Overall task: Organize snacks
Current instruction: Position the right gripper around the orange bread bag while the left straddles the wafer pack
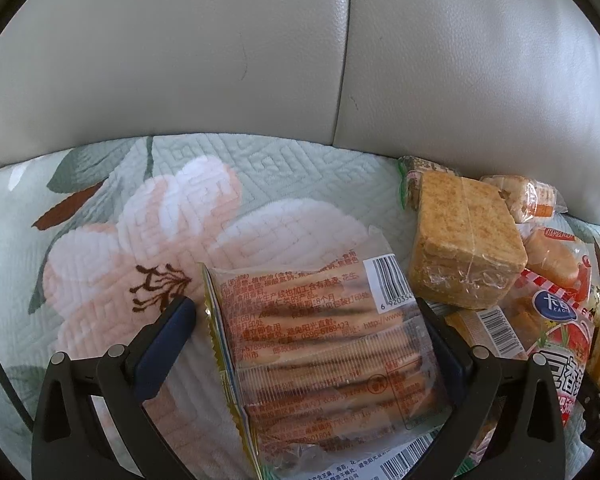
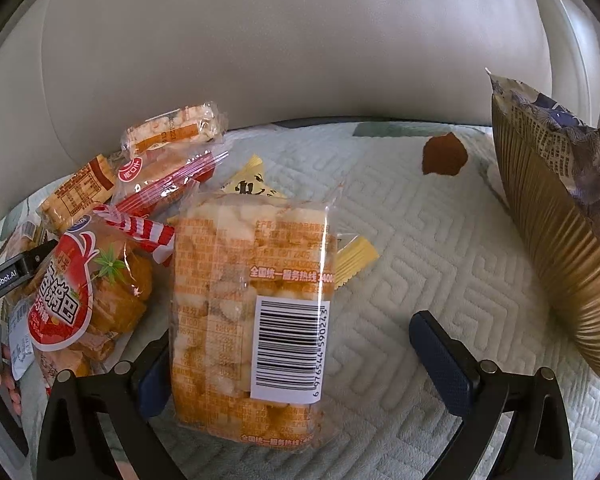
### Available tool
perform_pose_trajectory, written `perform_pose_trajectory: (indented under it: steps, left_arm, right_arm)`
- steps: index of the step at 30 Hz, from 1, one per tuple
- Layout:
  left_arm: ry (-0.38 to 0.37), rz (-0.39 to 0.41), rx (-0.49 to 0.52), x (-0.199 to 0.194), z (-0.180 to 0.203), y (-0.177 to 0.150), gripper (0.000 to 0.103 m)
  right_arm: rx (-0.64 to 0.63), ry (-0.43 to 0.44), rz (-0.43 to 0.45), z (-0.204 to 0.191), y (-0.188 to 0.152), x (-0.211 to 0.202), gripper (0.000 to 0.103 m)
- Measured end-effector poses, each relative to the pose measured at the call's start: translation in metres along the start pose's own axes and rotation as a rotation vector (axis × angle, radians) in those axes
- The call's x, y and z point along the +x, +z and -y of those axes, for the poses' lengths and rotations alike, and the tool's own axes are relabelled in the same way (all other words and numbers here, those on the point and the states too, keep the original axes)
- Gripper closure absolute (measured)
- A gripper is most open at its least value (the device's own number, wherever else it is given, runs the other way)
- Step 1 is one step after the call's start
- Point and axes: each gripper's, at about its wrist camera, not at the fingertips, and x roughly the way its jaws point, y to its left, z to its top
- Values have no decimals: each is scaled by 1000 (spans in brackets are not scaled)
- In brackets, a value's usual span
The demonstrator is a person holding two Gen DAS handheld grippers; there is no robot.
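Snack packs lie on a quilted sofa cover [image 1: 260,176]. My left gripper [image 1: 306,312] is open, its fingers on either side of a clear pack of long biscuits [image 1: 324,344] that lies on the cover between them. Right of it sit a wrapped brown cake block [image 1: 466,240] and a red bag of fried snacks [image 1: 556,320]. My right gripper [image 2: 292,340] is open around a clear pack of pale puffed cubes [image 2: 252,304] with a barcode label. The red bag also shows in the right wrist view [image 2: 80,292], left of that pack.
Grey leather sofa backrest [image 1: 220,60] rises behind the cover. A gold and blue bag [image 2: 556,216] stands at the right. Small yellow packets [image 2: 356,258] lie under the cube pack. More small wrapped snacks [image 2: 176,128] are piled at the left. The other gripper's body [image 2: 8,276] shows at the left edge.
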Motion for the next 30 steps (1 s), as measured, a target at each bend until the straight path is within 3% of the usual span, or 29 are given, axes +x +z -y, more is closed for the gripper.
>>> perform_pose_trajectory:
  steps: [11,30]
  left_arm:
    - [-22,7,-8,1,-6,-3,0]
    - [-19,6,-7,2,-6,-3,0]
  right_arm:
    - [11,4,7,13,2,-30,0]
    - [7,3,5,12,3,-33,0]
